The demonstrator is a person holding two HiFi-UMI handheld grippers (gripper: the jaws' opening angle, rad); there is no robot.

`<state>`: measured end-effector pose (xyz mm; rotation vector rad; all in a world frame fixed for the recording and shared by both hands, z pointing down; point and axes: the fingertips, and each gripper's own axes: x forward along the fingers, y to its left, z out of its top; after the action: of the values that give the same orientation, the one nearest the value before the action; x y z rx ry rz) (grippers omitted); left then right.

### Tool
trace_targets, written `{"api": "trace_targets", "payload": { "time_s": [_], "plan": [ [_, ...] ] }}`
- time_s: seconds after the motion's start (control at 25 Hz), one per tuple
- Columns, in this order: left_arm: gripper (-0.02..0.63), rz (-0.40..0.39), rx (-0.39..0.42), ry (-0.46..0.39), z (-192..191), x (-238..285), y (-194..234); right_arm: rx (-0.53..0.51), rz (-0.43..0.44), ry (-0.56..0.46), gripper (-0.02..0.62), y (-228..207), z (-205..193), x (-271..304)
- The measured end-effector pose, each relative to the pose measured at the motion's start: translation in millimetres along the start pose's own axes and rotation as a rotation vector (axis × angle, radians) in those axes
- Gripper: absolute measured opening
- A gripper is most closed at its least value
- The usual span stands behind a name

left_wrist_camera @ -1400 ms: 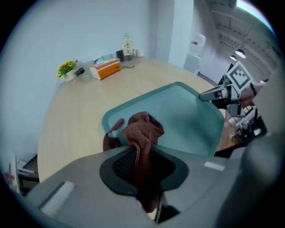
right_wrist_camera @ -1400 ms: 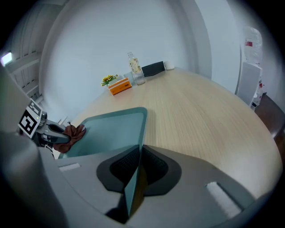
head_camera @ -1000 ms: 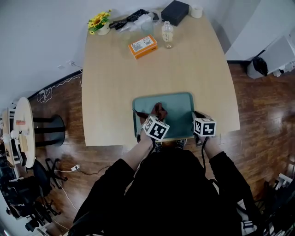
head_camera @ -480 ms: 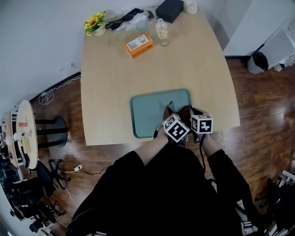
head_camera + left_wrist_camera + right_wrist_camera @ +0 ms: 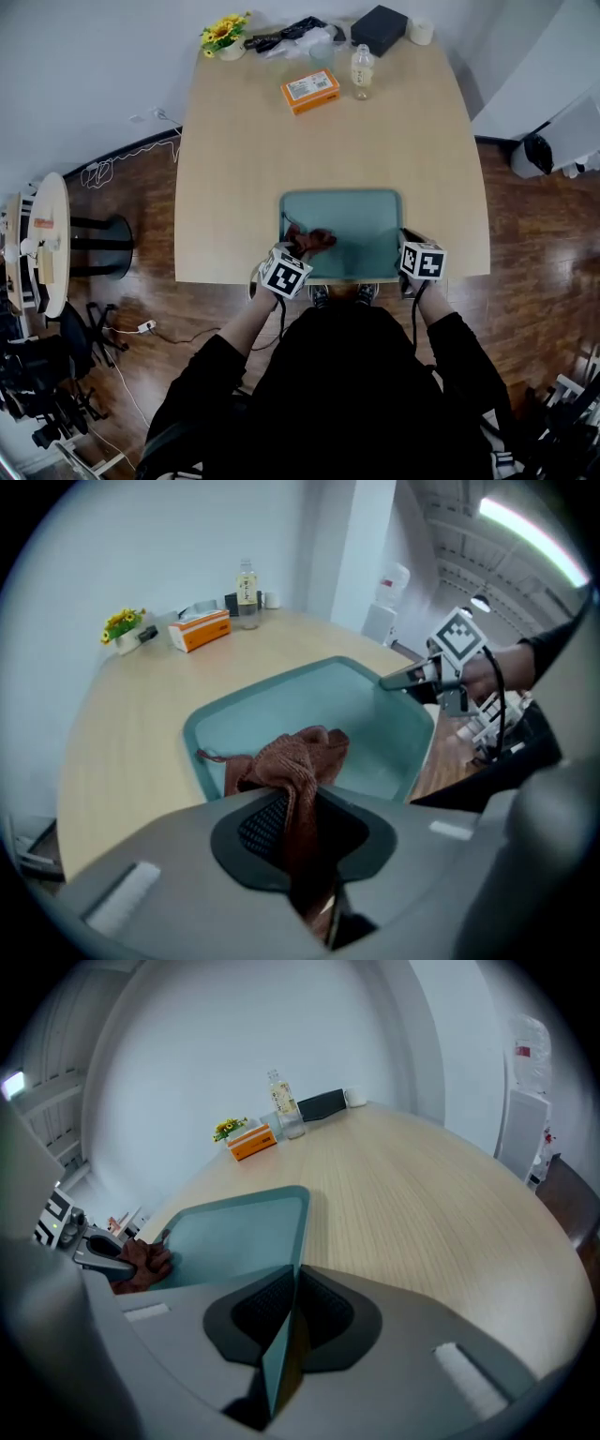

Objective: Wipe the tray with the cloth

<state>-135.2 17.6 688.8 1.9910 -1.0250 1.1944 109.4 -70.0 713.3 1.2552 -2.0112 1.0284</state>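
Observation:
A teal tray (image 5: 361,230) lies at the near edge of the wooden table (image 5: 244,178). My left gripper (image 5: 298,251) is shut on a bunched brown cloth (image 5: 310,240), which rests on the tray's near left corner. In the left gripper view the cloth (image 5: 295,761) runs up from between the pads and spills onto the tray (image 5: 375,733). My right gripper (image 5: 405,240) is shut on the tray's near right rim; in the right gripper view the rim (image 5: 281,1354) stands edge-on between the pads, and the left gripper (image 5: 103,1258) with the cloth (image 5: 145,1262) shows at the tray's far side.
At the table's far end stand an orange box (image 5: 313,91), a clear bottle (image 5: 364,72), a black box (image 5: 381,29), a tape roll (image 5: 422,31), a bag and yellow flowers (image 5: 225,36). A small round side table (image 5: 47,253) is on the floor at left.
The left gripper dragged the cloth from the tray's left side across to the right near the other gripper, then back to the near left corner. The right gripper kept its hold.

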Motion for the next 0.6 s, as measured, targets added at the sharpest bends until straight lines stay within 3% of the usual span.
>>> {"api": "trace_targets", "payload": {
  "time_s": [0.08, 0.24, 0.4, 0.6],
  "plan": [
    [0.028, 0.032, -0.003, 0.003, -16.3, -6.9, 17.1, 0.001, 0.000, 0.000, 0.023, -0.6, 0.7, 0.5],
    [0.026, 0.017, -0.099, -0.019, -24.6, -12.8, 26.6, 0.002, -0.002, -0.001, 0.023, -0.5, 0.9, 2.5],
    [0.026, 0.018, -0.027, -0.004, -21.7, -8.9, 13.6, -0.002, -0.007, -0.001, 0.023, 1.5, 1.5, 0.5],
    [0.026, -0.036, 0.032, 0.028, -20.9, -2.1, -19.7, -0.002, -0.008, -0.004, 0.023, 4.5, 1.1, 0.4]
  ]
}}
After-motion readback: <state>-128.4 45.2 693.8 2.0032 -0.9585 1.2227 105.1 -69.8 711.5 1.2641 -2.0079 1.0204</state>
